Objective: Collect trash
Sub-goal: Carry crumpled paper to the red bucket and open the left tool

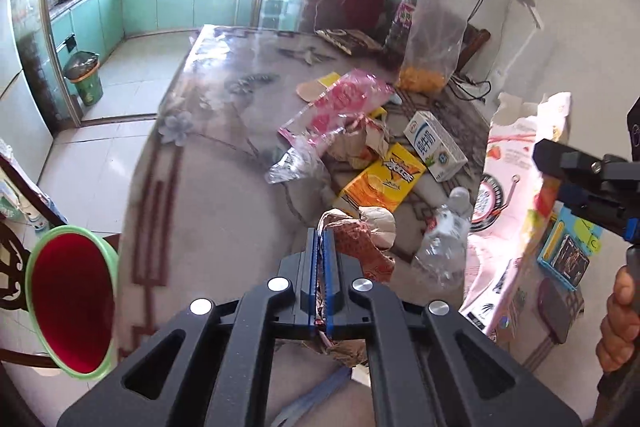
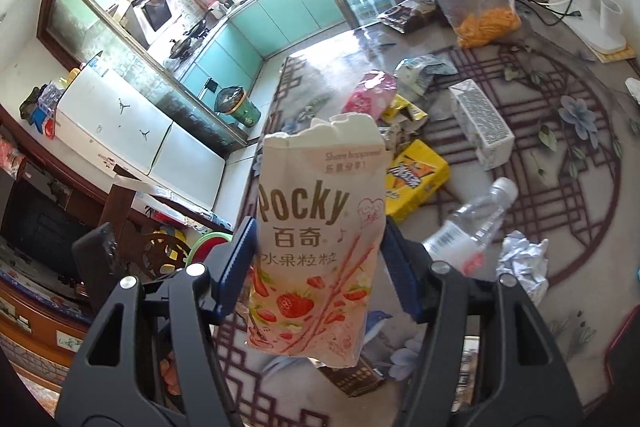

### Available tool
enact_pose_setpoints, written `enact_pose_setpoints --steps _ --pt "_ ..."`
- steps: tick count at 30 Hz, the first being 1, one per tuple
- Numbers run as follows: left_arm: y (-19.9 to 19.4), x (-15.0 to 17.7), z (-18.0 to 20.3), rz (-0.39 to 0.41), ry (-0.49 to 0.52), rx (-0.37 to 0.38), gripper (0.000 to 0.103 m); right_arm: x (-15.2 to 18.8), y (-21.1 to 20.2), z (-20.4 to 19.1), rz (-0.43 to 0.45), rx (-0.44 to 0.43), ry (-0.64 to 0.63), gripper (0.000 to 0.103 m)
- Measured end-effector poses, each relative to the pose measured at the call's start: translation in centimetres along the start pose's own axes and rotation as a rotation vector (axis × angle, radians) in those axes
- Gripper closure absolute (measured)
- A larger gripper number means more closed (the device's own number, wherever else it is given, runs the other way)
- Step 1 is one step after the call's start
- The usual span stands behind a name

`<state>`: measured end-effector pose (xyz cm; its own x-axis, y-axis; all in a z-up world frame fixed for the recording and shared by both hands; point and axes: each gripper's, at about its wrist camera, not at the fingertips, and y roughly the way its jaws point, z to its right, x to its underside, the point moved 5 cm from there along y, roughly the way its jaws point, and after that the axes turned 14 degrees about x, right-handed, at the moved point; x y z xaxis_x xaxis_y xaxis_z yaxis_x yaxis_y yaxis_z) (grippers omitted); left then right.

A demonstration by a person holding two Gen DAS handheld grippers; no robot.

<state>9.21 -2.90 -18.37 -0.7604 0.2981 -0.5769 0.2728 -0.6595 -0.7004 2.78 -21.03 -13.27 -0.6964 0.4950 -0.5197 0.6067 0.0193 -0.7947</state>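
Observation:
My left gripper (image 1: 321,239) is shut on a crumpled brown wrapper (image 1: 360,247), held above the table's near edge. My right gripper (image 2: 318,239) is shut on a pink Pocky box (image 2: 316,235), held upright above the table; the box also shows in the left wrist view (image 1: 508,211) at the right. A red bin with a green rim (image 1: 72,303) stands below the table at the left. On the table (image 1: 224,187) lie a yellow box (image 1: 384,179), a milk carton (image 1: 436,145), a clear bottle (image 1: 444,239) and a pink wrapper (image 1: 340,107).
A clear bag with orange snacks (image 1: 432,43) stands at the table's back. A crumpled white paper (image 2: 524,259) lies near the bottle (image 2: 472,227). A green trash can (image 1: 86,77) stands on the kitchen floor. A wooden chair (image 1: 16,259) is at the left.

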Motion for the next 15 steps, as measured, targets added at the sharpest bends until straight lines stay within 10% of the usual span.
enact_pose_setpoints --steps 15 --pt "-7.6 0.1 -7.2 0.075 -0.024 -0.080 0.103 1.5 1.7 -9.5 -0.006 -0.031 -0.084 0.042"
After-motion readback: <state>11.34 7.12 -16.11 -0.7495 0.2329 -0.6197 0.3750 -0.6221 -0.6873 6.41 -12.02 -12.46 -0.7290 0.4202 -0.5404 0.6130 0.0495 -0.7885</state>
